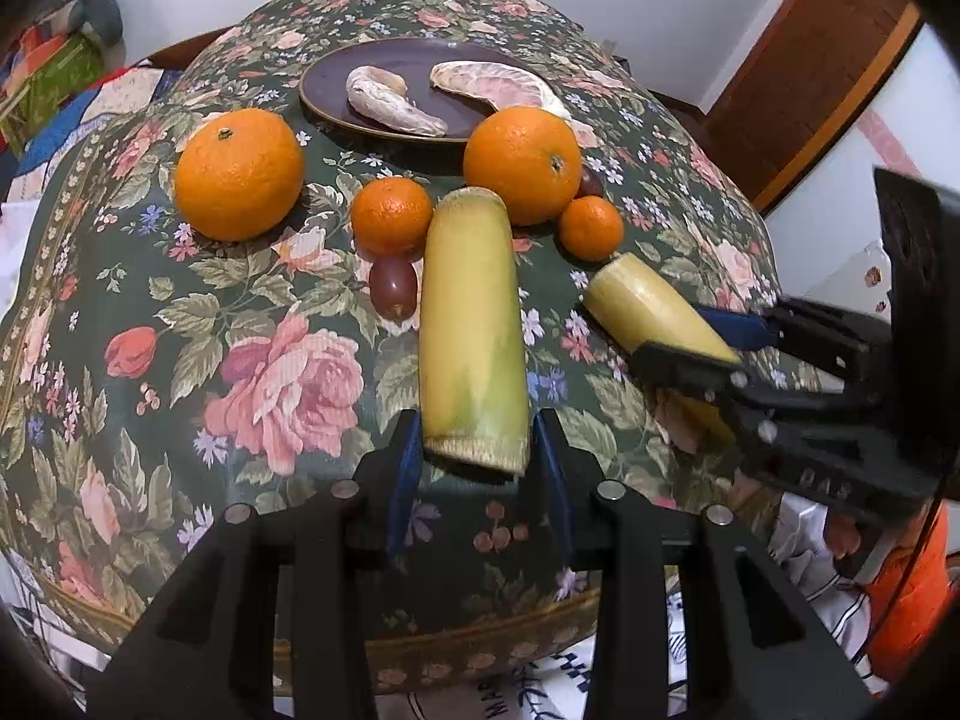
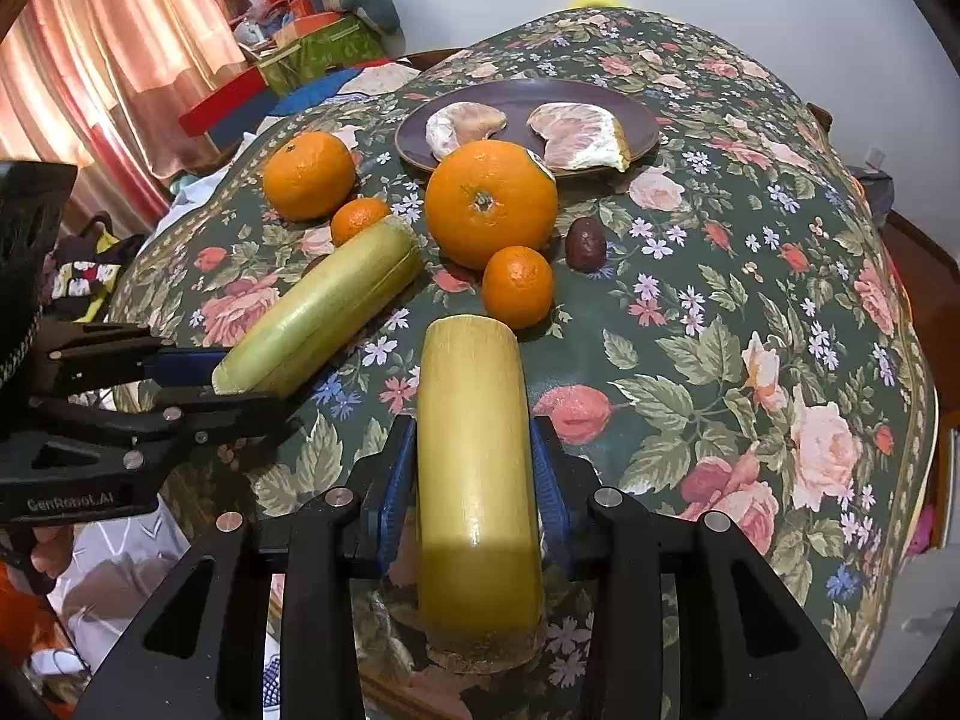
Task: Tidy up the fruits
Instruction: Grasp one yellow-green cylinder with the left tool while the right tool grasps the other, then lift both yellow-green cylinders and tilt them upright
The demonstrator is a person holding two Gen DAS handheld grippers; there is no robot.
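Two peeled sugarcane sticks lie on the floral tablecloth. My left gripper [image 1: 474, 450] is at the near end of one stick [image 1: 471, 324], jaws either side of it; it looks shut on it. It also shows in the right wrist view [image 2: 318, 306]. My right gripper [image 2: 474, 468] is shut on the other stick [image 2: 474, 450], seen at right in the left wrist view [image 1: 654, 312]. Two large oranges [image 1: 240, 174] [image 1: 522, 162], two small tangerines [image 1: 390, 216] [image 1: 591, 227] and a dark grape [image 1: 393, 285] lie beyond the sticks.
A dark plate [image 1: 324, 90] with two peeled pomelo segments [image 1: 390, 102] stands at the back. A second dark grape [image 2: 586, 243] lies right of the oranges. Boxes and cloth clutter [image 2: 300, 42] sit off the table's left side. The table edge is near me.
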